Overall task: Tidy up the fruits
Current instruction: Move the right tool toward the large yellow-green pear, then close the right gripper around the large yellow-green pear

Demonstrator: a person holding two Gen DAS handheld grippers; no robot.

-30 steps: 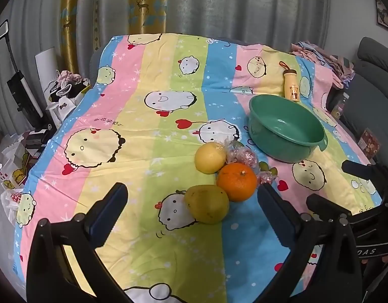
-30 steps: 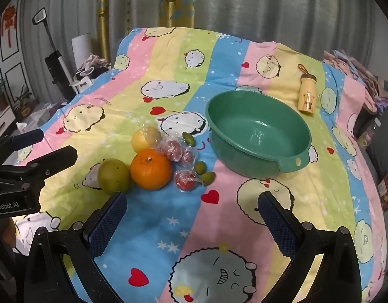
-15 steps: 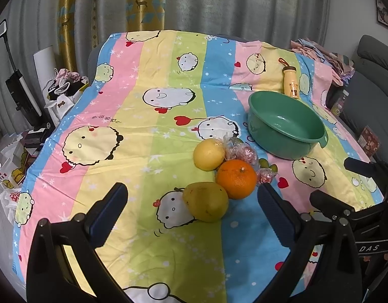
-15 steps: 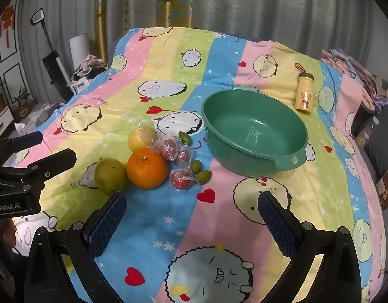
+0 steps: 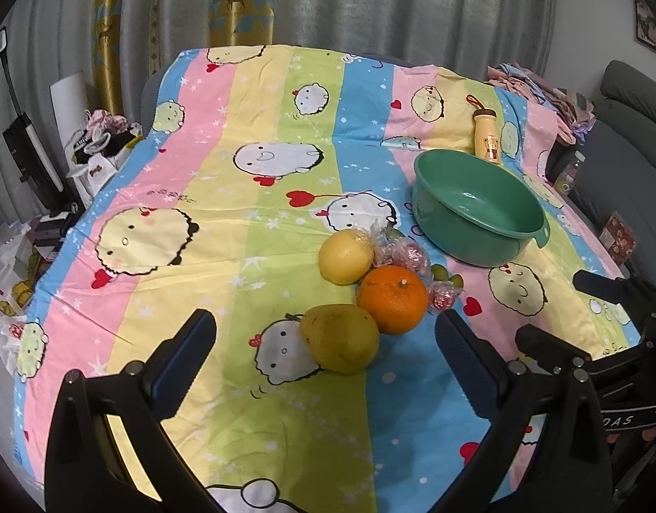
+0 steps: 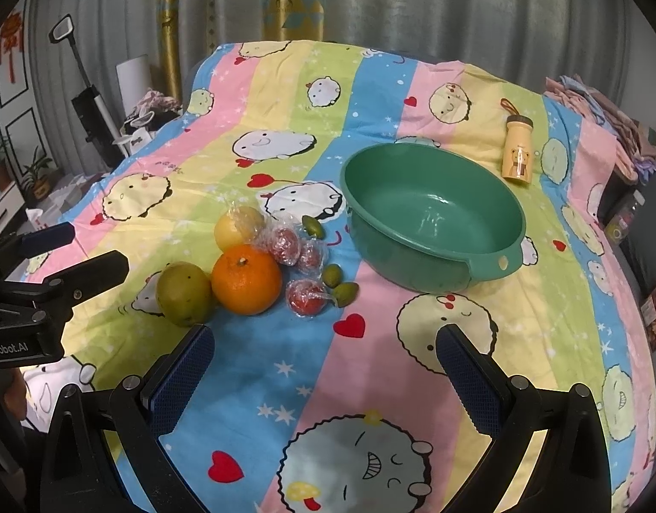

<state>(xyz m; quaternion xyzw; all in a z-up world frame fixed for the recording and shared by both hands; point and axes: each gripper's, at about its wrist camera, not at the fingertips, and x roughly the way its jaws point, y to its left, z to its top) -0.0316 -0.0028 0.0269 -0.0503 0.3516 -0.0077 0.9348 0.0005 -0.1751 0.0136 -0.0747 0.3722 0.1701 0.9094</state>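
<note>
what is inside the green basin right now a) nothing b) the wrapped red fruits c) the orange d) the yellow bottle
a: the green basin shows only its bare inner wall, while the orange and the wrapped red fruits lie on the cloth to its left and the yellow bottle stands behind it.

**What the views are hiding**

From the left wrist, the orange (image 5: 392,300) is covering most of the wrapped red fruits (image 5: 407,254) and the small green fruits (image 5: 445,274) at its 1 o'clock. The lower frame edge is cutting off the left tool (image 5: 325,357) and, in the right wrist view, the right tool (image 6: 325,370). The print on the yellow bottle (image 6: 517,150) is reading too small to make out.
</note>
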